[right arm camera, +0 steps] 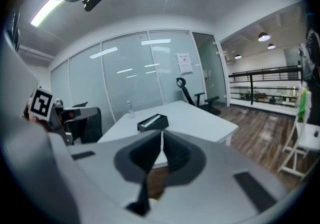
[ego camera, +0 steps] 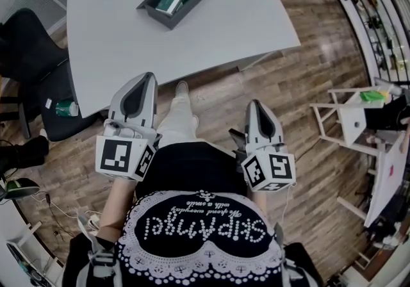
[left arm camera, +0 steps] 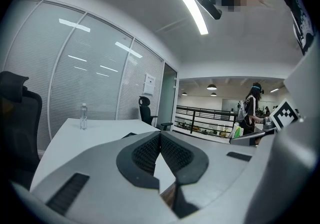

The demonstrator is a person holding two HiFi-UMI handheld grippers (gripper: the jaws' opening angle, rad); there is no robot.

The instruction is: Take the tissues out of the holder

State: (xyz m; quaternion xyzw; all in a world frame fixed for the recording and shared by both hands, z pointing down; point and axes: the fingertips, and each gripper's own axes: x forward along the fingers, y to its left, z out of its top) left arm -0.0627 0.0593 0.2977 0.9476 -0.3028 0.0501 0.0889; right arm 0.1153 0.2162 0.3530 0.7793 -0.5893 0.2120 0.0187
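holder point(ego camera: 172, 0) inset on table point(ego camera: 224, 29) | left gripper point(ego camera: 148, 78) at edge — right gripper point(ego camera: 255, 105) short

Tissue holder point(ego camera: 165, 18) on white table point(ego camera: 224, 23), left tool point(ego camera: 149, 78), right tool point(ego camera: 255, 105)

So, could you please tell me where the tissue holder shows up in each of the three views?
Head view: the tissue holder sits top centre, on the white table.
Left gripper view: only a dark sliver above the fingers, probably its edge.
Right gripper view: centre, just above the fingers.
Shared landmark: the white table, in all three views.
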